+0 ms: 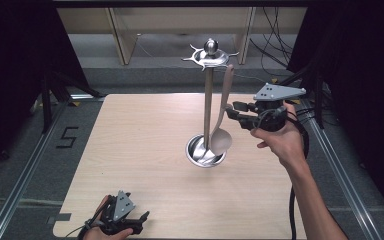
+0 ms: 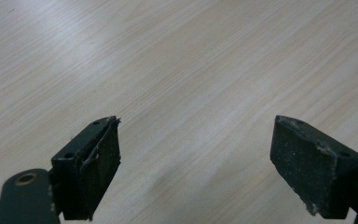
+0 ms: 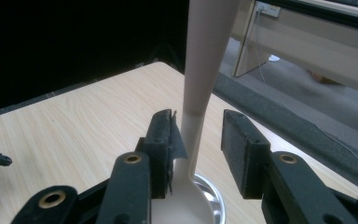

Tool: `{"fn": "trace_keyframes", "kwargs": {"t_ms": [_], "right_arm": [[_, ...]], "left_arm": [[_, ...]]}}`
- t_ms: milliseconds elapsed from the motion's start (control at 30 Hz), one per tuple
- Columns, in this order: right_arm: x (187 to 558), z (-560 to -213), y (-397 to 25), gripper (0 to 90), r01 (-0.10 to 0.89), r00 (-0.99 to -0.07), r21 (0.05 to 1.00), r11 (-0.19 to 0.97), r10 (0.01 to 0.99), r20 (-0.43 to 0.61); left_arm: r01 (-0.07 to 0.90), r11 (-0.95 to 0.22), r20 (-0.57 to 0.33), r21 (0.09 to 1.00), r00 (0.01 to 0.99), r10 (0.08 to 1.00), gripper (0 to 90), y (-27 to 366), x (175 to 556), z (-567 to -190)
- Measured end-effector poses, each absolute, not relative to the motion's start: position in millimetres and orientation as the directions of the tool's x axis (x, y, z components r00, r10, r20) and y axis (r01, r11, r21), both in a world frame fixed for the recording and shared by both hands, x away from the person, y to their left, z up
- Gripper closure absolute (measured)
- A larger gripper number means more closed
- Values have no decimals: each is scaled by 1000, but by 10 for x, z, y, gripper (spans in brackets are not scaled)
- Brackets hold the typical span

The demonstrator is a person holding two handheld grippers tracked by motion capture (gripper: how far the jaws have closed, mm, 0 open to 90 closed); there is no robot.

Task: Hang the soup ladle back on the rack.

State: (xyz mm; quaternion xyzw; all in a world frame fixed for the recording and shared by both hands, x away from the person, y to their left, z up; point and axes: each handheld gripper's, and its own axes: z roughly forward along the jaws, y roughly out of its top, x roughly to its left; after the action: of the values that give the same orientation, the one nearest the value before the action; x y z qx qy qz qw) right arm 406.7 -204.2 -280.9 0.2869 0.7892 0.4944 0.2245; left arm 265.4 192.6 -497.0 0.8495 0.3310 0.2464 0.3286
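The beige spoon (image 1: 223, 112) hangs almost upright, bowl down, right of centre. The right gripper (image 1: 236, 114) has jaws apart around its handle. The left gripper (image 1: 139, 221) rests open on the pale wooden counter (image 1: 140, 150), lower left.

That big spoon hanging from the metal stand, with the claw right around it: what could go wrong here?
The right gripper has its jaws open around the spoon, one pad touching the handle, the other apart. A nudge could set the spoon swinging or slip it off the stand. Its top hangs high on the rack, so pulling sideways rather than lifting might tip the stand. The left gripper rests far off at the near edge of the table, too far to steady anything.
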Motion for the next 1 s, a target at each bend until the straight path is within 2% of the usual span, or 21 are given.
{"fn": "trace_keyframes", "kwargs": {"t_ms": [100, 167, 200, 400, 700, 733, 867, 1000], "right_arm": [[4002, -2855, -2073, 609, 244, -736, 912, 329, 676, -47], [3975, -2877, -2112, 576, 238, -724, 910, 339, 687, -66], [3961, -2894, -2128, 567, 233, -715, 911, 339, 695, -76], [3892, -3000, -2232, 510, 254, -698, 911, 324, 714, -59], [3792, -3155, -2399, 474, 249, -662, 924, 291, 748, -57], [3769, -3161, -2411, 474, 272, -671, 918, 289, 741, -34], [3722, -3198, -2458, 512, 252, -667, 923, 290, 743, -51], [3655, -3255, -2461, 500, 247, -671, 922, 296, 739, -58]], "left_arm": [[404, -542, 189, 737, 647, 739, 155, 1911, 2649, -4982], [393, -565, 206, 725, 659, 723, 155, 1922, 2661, -4976], [413, -539, 183, 734, 644, 743, 155, 1908, 2643, -4986], [396, -563, 204, 725, 658, 725, 155, 1923, 2657, -4976], [394, -578, 211, 715, 666, 715, 155, 1929, 2660, -4969], [387, -577, 211, 719, 670, 712, 155, 1928, 2665, -4971], [415, -537, 182, 734, 641, 746, 155, 1913, 2643, -4985], [396, -563, 202, 725, 660, 724, 155, 1921, 2655, -4977]]}}
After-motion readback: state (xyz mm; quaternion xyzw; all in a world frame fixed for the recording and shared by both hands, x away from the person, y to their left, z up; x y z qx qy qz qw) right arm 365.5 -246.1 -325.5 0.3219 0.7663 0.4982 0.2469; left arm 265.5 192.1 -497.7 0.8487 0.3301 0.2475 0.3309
